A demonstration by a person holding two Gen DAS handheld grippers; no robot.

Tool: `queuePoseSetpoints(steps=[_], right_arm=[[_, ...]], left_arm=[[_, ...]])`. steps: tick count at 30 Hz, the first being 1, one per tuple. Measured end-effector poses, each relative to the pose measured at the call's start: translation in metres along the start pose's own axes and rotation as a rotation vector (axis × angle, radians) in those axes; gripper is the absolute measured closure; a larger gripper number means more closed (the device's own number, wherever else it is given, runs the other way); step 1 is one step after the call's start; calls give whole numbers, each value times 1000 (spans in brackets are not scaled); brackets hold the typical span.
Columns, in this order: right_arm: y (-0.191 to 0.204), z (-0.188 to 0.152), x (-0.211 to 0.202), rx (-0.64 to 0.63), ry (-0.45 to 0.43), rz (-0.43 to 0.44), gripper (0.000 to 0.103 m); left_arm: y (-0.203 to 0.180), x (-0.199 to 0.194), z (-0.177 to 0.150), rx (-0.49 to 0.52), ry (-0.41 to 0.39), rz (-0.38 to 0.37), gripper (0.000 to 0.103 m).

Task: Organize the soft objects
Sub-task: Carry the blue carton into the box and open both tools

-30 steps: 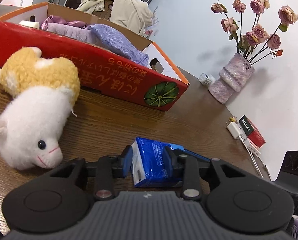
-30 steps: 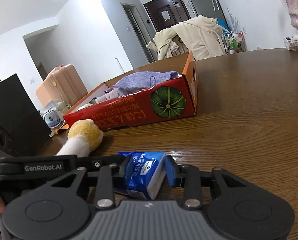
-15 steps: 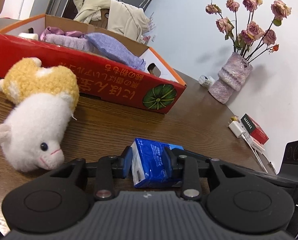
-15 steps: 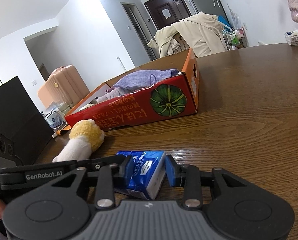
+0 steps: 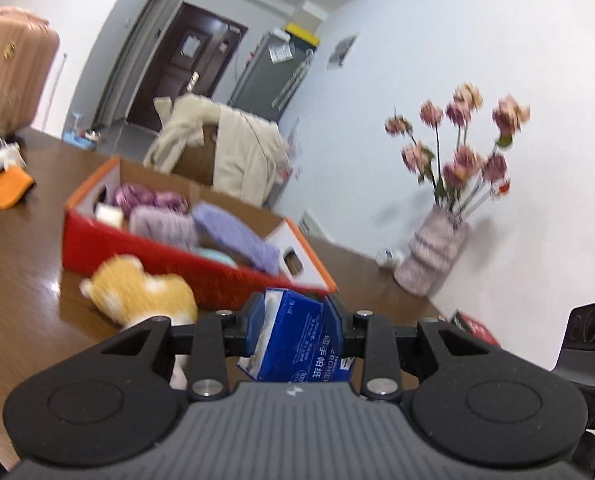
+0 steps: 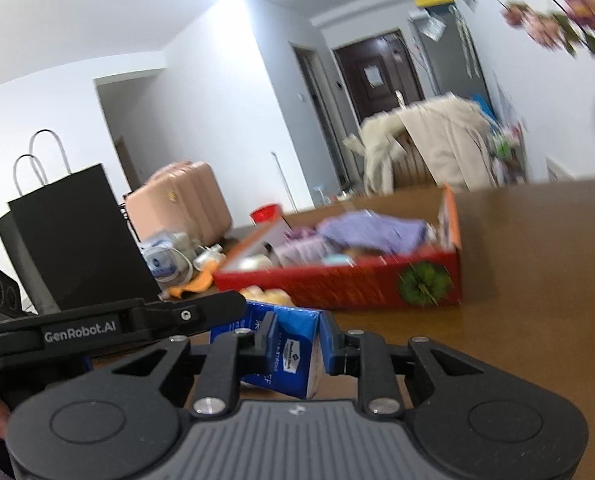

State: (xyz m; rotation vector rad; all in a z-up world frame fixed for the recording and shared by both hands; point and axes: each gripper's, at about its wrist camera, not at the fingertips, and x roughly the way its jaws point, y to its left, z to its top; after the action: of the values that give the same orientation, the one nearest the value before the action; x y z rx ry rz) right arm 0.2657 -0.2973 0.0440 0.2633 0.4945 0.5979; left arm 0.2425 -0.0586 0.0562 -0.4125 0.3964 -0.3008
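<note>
**Both grippers clamped on one tissue pack**

While the pictures are smeared with blur, the grip itself reads clearly: the left gripper (image 5: 293, 322) has its fingers (image 5: 255, 320) clenched on a blue tissue pack (image 5: 297, 340), one pad pressed against each side, so that the pack sits tilted between them with its white paper end showing toward the left finger. From the other camera, the right gripper (image 6: 297, 338) is likewise closed on the same tissue pack (image 6: 293, 350), the pads squeezing its sides, and the black body of the left gripper reaches in from the left of those fingers, touching the pack's far end.

Beyond the left fingertips, just past the pack, stands a red cardboard box (image 5: 169, 256) with an orange rim, holding purple and lilac cloths (image 5: 233, 236). To the left of the left fingers, near the box's front wall, lies a yellow-and-white plush toy (image 5: 141, 292) on the brown tabletop (image 5: 17, 264). Far to the right of the fingers a pale vase of pink flowers (image 5: 433, 256) stands by the wall.

Ahead of the right fingers the same box (image 6: 357, 280) shows a green pumpkin picture on its end; to the left stands a black paper bag (image 6: 77, 240).
</note>
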Motion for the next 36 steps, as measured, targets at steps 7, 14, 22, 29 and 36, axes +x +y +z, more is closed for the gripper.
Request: queuePoseSetpoints(steps=[7, 14, 22, 29, 36], right_arm=[[27, 60, 46, -93, -35, 59, 82], [30, 140, 144, -146, -44, 97, 82], [1, 171, 274, -89, 76, 79, 82], [-20, 152, 340, -37, 231, 45, 70], [-11, 158, 306, -72, 176, 51, 60]], left_arm=[[31, 21, 71, 11, -75, 39, 70], [83, 91, 138, -4, -82, 77, 70], [145, 170, 150, -38, 12, 138, 70], [160, 184, 145, -12, 69, 197, 68], [145, 144, 150, 9, 36, 219, 65]])
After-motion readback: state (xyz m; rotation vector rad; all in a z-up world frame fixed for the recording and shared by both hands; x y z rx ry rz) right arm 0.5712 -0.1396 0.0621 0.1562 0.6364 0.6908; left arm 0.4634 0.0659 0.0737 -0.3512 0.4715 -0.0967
